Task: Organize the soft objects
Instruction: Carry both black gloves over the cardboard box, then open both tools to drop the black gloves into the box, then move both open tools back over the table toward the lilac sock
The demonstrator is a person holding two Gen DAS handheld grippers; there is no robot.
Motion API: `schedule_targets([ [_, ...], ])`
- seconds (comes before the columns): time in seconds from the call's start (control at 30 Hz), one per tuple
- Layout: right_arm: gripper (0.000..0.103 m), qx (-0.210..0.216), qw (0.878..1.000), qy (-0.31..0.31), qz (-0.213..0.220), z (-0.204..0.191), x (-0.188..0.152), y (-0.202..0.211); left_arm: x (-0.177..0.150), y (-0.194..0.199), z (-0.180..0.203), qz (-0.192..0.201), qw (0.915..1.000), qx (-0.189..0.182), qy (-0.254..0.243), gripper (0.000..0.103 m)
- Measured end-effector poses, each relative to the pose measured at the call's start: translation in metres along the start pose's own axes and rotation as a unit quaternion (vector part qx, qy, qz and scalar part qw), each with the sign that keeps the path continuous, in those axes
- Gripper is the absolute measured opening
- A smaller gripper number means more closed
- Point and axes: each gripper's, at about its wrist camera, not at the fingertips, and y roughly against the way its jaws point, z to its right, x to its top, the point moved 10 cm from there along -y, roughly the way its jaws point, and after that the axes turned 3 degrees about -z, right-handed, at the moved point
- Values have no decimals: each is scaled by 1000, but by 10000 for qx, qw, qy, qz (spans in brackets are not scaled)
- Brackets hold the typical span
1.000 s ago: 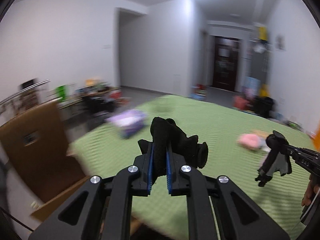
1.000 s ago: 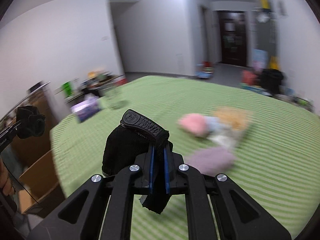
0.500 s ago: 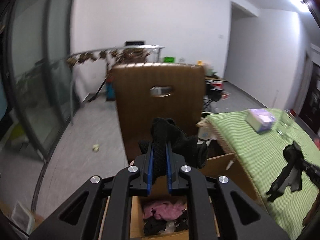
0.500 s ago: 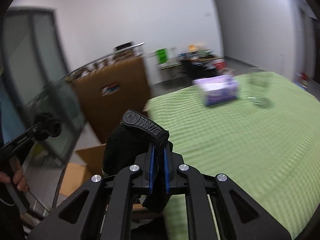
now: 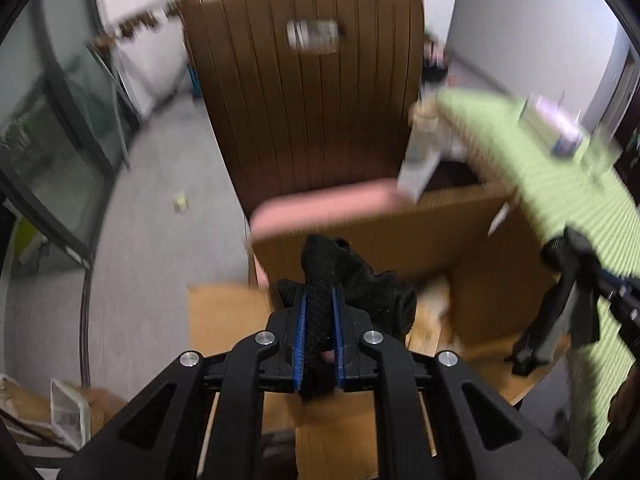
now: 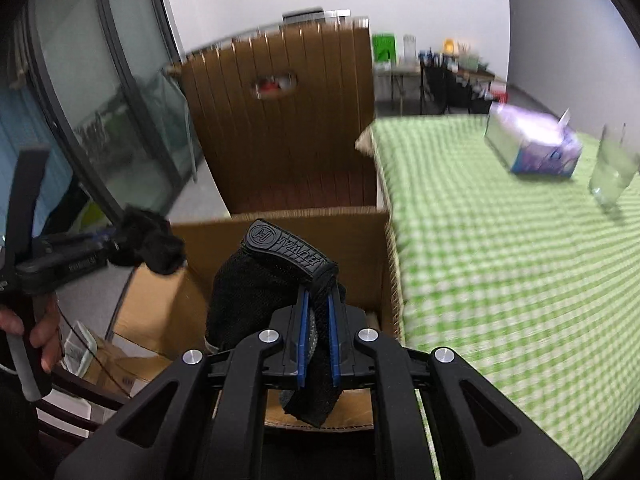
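My left gripper (image 5: 319, 304) is shut on a black knitted soft item (image 5: 348, 276) and hangs over an open cardboard box (image 5: 400, 240) with a tall ribbed flap (image 5: 304, 120). A blurred pink cloth (image 5: 320, 208) lies along the box's rim. My right gripper (image 6: 318, 304) is shut on a black glove (image 6: 248, 292) with a rubber tab, above the same box (image 6: 300, 224) at the table's end. In the right wrist view the left gripper (image 6: 124, 236) shows at the left with its black item (image 6: 160, 246). The hanging glove (image 5: 560, 280) appears at the right of the left wrist view.
A table under a green checked cloth (image 6: 500, 272) borders the box on the right, carrying a tissue box (image 6: 536, 148) and a clear glass (image 6: 612, 172). A white bottle (image 5: 420, 160) stands by the box. Glass doors (image 6: 100, 100) and grey floor (image 5: 160, 220) lie left. A hand (image 6: 40, 332) grips the left handle.
Both views have swung from the green table to the cardboard box at its end and tilted downward. Each gripper has kept hold of its black item throughout.
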Motion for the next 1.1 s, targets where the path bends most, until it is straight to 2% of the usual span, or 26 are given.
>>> schedule_targets([
  [0.13, 9, -119, 9989, 148, -437, -4, -14, -29, -17, -36, -1, -499, 9987, -95, 78, 9],
  [0.23, 9, -106, 9980, 196, -597, -8, -18, -47, -16, -44, 2, -527, 9985, -152, 75, 9],
  [0.3, 11, -95, 9977, 242, -629, -11, -18, -55, -10, -45, 0, -450, 9988, -184, 39, 16],
  [0.33, 11, -80, 9982, 287, -523, -15, -15, -58, -10, -45, 1, -364, 9992, -145, 11, 39],
  [0.37, 19, -71, 9985, 311, -441, -17, -13, -58, -9, -45, -1, -252, 9997, -44, -38, 54],
  [0.4, 45, -96, 9988, 321, -346, -19, -9, -59, -6, -43, -3, -83, 9998, 99, -119, 65],
  [0.43, 63, -148, 9989, 321, -294, -19, -8, -58, -3, -42, -3, 29, 9996, 194, -207, 67],
  [0.87, 63, -140, 9991, 259, -305, -14, -9, -60, -2, -43, -1, -110, 9998, 70, -139, 69],
  [1.1, 63, -237, 9996, 157, 24, -8, -5, -35, 0, -24, 13, 264, 9996, 9, -49, 70],
])
